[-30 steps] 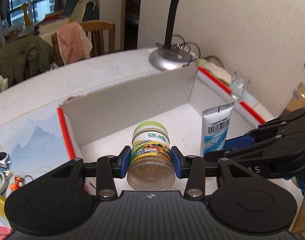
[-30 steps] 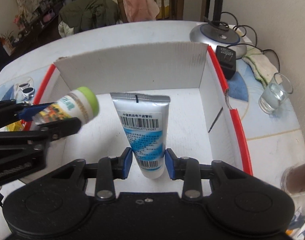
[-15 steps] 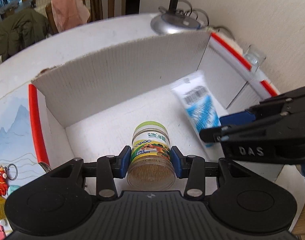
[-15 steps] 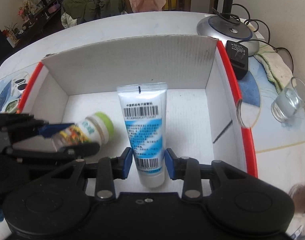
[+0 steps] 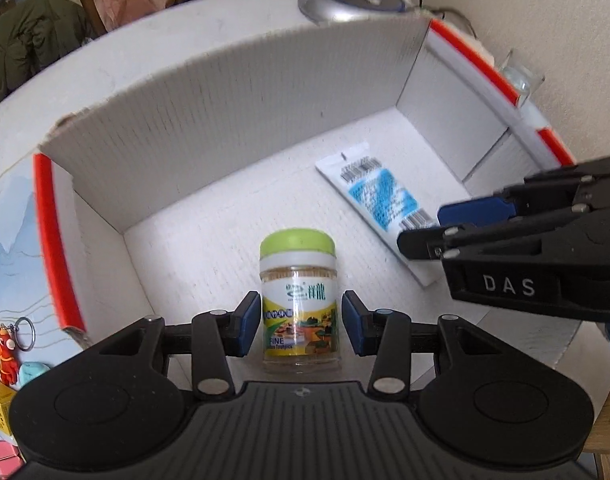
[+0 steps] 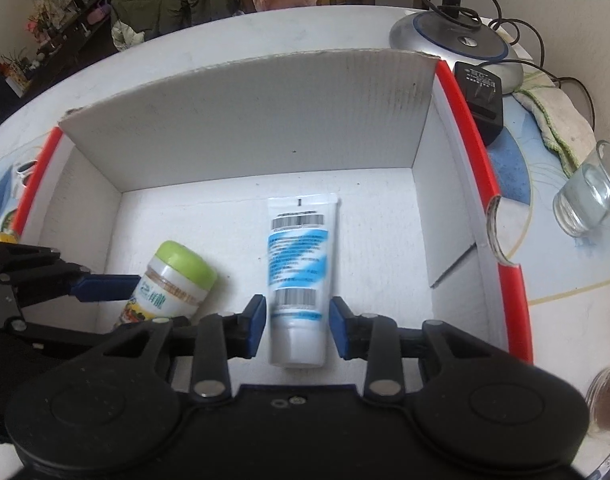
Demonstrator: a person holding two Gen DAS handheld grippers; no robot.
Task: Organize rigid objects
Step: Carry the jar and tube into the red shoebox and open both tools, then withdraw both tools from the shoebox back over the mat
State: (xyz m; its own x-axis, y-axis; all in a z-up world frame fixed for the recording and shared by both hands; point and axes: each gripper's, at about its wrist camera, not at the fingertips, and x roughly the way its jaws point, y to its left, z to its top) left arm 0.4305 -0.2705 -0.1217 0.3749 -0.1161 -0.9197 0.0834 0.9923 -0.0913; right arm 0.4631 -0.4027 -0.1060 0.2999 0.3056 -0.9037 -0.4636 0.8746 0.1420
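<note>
Two things are sitting in the white box: one jar, cap aiming away, left gripper opening around it; one tube lengthwise, right gripper slightly apart around it.

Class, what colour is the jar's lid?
Light green lid on the jar, clearest in the left wrist view.

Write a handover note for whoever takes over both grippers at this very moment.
Left gripper: jaws opening, with the jar between them on the box floor.
Right gripper: pads flank the cap end of the tube with slim gaps showing. The tube lies flat on the floor.
Done: both items are inside the box.
Left: lift both grippers clear.
</note>
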